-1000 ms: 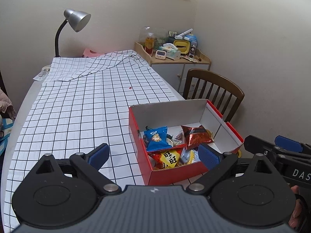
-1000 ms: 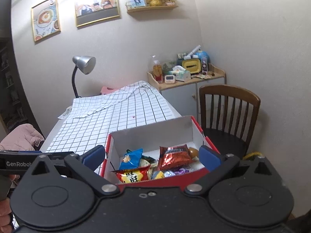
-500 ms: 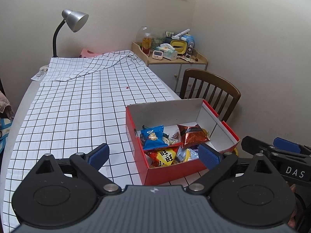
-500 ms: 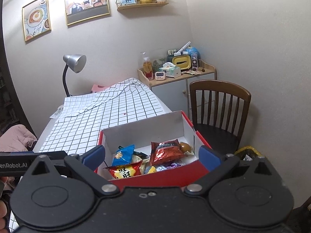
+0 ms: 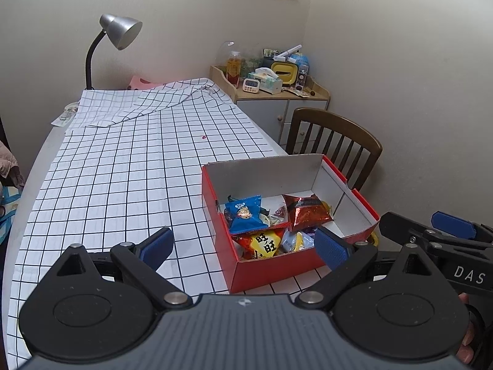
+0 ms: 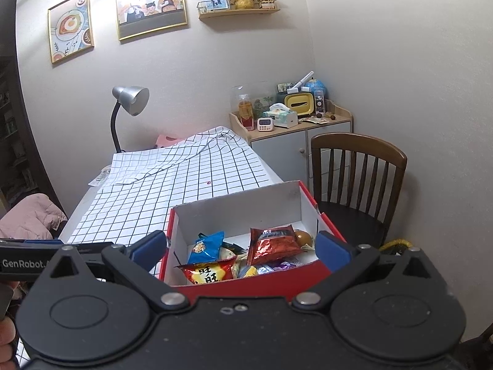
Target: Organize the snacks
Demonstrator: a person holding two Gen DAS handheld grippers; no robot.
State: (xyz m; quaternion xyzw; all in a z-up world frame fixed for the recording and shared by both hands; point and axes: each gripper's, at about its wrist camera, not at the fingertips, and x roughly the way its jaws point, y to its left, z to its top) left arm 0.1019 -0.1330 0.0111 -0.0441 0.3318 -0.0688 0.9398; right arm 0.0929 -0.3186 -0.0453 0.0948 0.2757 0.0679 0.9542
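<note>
In the left wrist view, the left claw (image 5: 243,246) hangs above the near edge of the worktop (image 5: 123,178), its blue-padded fingers spread wide with nothing between them. Just beyond its right finger sits the red box (image 5: 271,269), open at the top, on the checked cloth at the worktop's near right corner. Inside lie snack packets: a blue packet (image 5: 245,214) at the left, a shiny red packet (image 5: 306,211) to its right, and a yellow and red packet (image 5: 263,243) nearer the front wall. The right claw shows at the right edge, apart from the box. In the right wrist view, the right claw (image 6: 242,248) is also spread and empty, held over the near wall of the red box (image 6: 246,286), with the same packets lying between its fingers in the picture. A wooden chair (image 6: 357,166) stands to the right, and a grey lamp (image 6: 131,100) at the far end.
</note>
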